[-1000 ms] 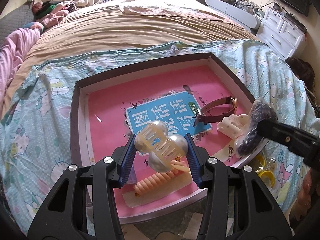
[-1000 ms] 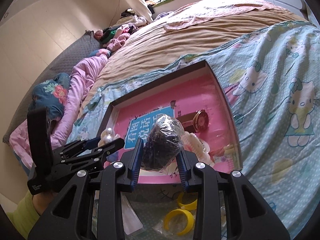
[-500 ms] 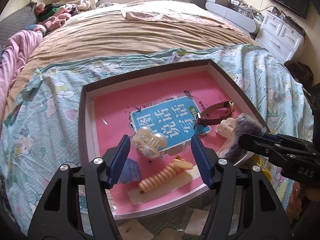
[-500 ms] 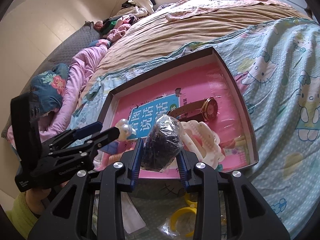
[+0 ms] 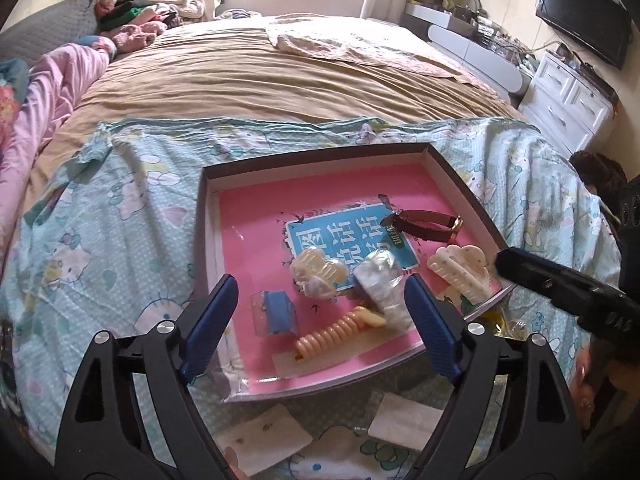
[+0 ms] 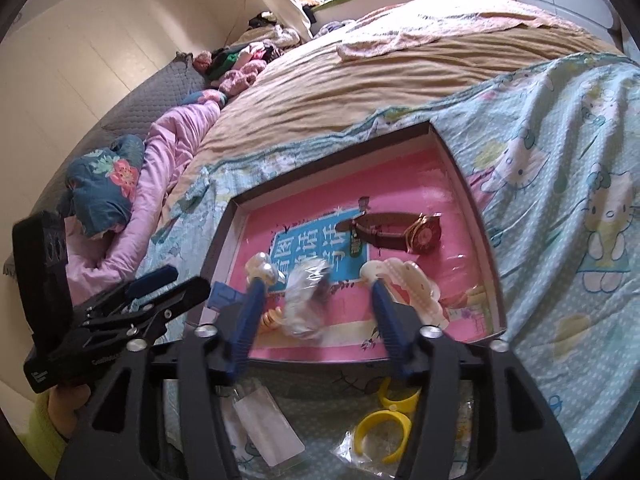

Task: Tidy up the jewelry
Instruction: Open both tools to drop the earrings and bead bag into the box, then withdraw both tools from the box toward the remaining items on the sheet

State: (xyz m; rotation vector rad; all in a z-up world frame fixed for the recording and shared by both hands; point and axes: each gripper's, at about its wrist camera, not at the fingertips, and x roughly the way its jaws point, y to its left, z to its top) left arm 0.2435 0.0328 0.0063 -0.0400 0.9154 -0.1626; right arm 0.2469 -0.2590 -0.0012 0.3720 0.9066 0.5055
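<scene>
Bed [image 5: 248, 80] bears tray [image 5: 452, 176], perhaps packets [image 5: 264, 436].

- Left wrist view looks forward and steeply down between its own jaws, close above the shallow tray [image 5: 460, 184] that fills the frame's middle, bed [image 5: 280, 80] stretching to the top.
- Right wrist view looks down more gently from the tray's near edge, tray [image 6: 472, 208] centre-right, wall at upper left.
- Both share the tray, and each catches the other: right gripper [image 5: 560, 284] at the right edge, left gripper [image 6: 132, 300] at lower left.
</scene>
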